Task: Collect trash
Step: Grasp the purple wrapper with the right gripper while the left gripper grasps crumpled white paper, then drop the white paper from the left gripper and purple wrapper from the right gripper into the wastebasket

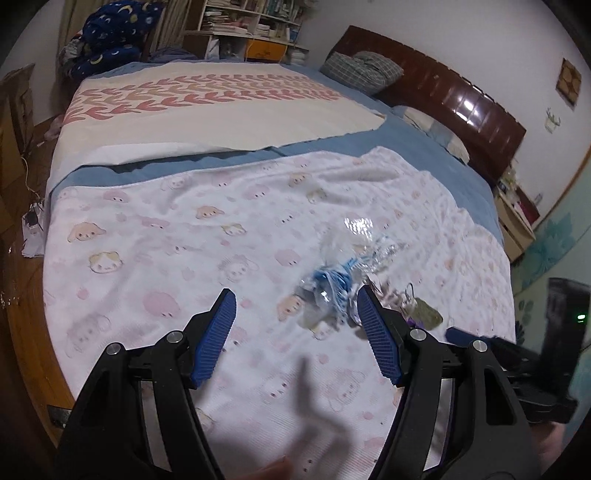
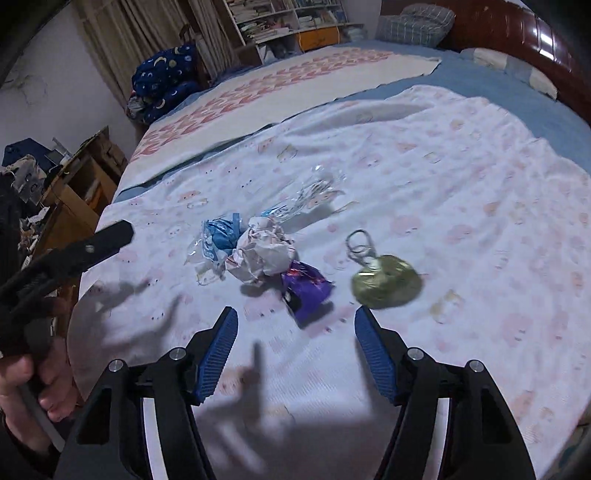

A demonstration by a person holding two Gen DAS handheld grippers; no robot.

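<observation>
Trash pile on the bed (image 2: 461, 192): purple wrapper (image 2: 306, 288) nearest, so I've got right gripper (image 2: 295, 345) fingers spread w/ it ahead. Left gripper (image 1: 297, 326) also spread, empty, beside clear plastic (image 1: 354, 243).

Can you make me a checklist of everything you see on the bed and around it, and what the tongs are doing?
Surface: white blanket with pink animal faces, over a blue sheet.
Job's things: blue-and-clear wrapper, crumpled white paper, purple wrapper, clear cellophane, bunched together.
Clutter: gold can lid with ring pull, apart from the pile.
Grippers: left tongs open, empty; right tongs open, empty, above the blanket.
Cables: thin cord on the floor beside the bed.
Surroundings: wooden headboard, bookshelf, curtains.
</observation>
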